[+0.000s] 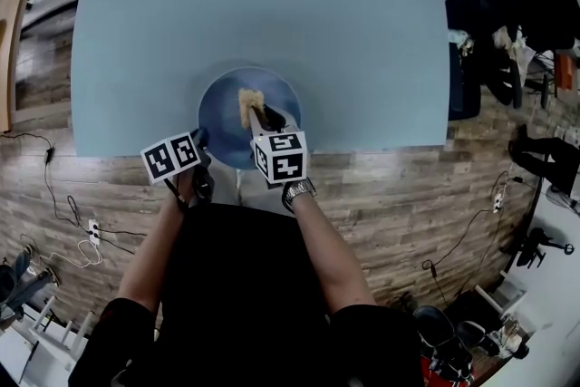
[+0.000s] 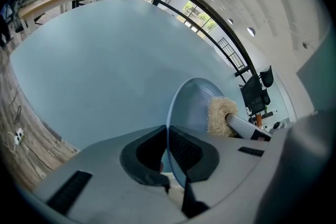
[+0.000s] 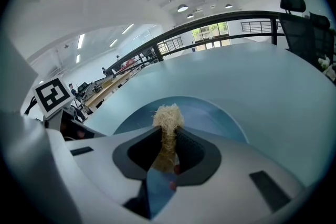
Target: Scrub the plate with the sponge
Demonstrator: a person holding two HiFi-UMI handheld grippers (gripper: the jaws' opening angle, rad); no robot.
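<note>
Left gripper (image 2: 168, 152) is clamped on the near rim of the plate (image 1: 222, 118), pinning it at the front edge of the table (image 1: 254, 4). Right gripper (image 3: 167, 152) is squeezed on the sponge (image 3: 168, 115), whose long axis runs straight out from the jaws. Its far end looks pressed on the plate's middle, so I'd guess the right one scrubs.

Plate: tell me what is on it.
The sponge, clamped in the right gripper, sits on the plate; the left gripper pinches its near rim. The face under the sponge is hidden.
</note>
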